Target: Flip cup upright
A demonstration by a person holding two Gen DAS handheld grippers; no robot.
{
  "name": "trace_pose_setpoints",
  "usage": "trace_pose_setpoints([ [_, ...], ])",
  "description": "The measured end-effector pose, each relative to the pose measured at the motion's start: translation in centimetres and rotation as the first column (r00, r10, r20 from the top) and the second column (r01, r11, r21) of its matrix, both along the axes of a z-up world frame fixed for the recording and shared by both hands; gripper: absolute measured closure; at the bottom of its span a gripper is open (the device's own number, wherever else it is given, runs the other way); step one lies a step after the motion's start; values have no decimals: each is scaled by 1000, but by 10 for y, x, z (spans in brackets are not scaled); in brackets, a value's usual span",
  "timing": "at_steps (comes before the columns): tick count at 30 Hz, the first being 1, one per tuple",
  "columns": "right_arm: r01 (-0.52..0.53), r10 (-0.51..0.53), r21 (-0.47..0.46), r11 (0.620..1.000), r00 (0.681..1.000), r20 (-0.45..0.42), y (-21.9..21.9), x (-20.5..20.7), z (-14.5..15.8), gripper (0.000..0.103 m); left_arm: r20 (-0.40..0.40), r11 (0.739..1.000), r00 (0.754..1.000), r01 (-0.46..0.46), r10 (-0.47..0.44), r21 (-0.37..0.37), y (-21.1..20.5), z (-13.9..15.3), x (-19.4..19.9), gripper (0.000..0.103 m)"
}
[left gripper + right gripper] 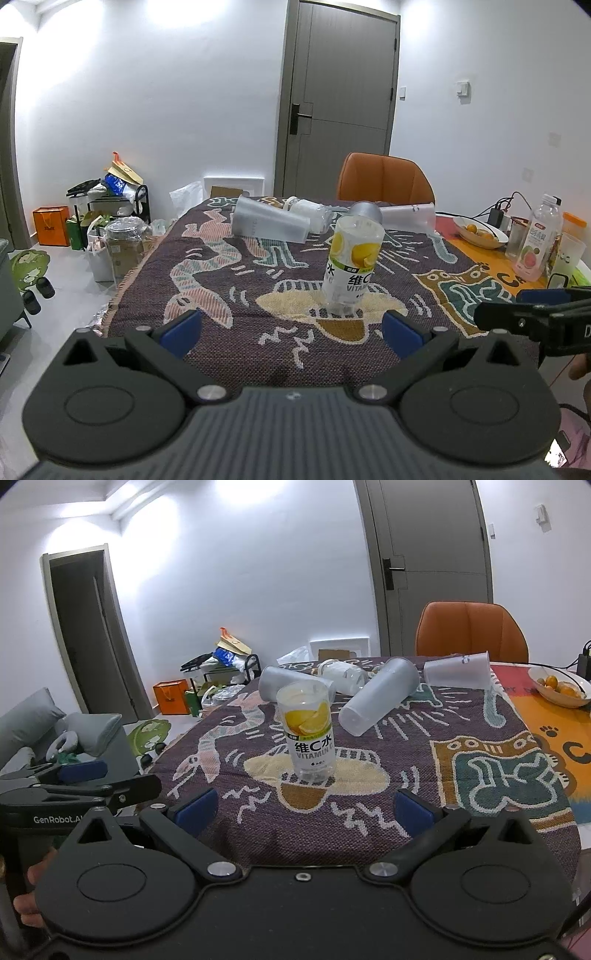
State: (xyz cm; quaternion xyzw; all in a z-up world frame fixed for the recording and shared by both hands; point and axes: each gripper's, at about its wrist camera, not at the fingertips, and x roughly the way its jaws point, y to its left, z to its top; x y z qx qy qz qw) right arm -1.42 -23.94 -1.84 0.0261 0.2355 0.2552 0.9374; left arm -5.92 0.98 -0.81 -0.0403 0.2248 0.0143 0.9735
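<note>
Bottle [309, 734] labelled "维C水 VITAMIN C" stands inverted on cloth [369, 775]; both grippers' fingers wide, holding nothing.

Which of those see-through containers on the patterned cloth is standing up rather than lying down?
Only the lemon-label bottle, nearest both grippers, stands on end. The frosted cups and the clear bottle behind it all lie on their sides.

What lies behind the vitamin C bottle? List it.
Behind the vitamin C bottle, frosted plastic cups lie on their sides beside a toppled clear bottle. The bottle covers part of the nearest cup.
</note>
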Motion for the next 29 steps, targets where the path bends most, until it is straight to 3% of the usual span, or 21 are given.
trace_pose_setpoints([
  [29,4,-4,-18,1000,1000,-16,1,3,-2,0,-27,1000,1000,-3,3,-15,3,4,2,0],
])
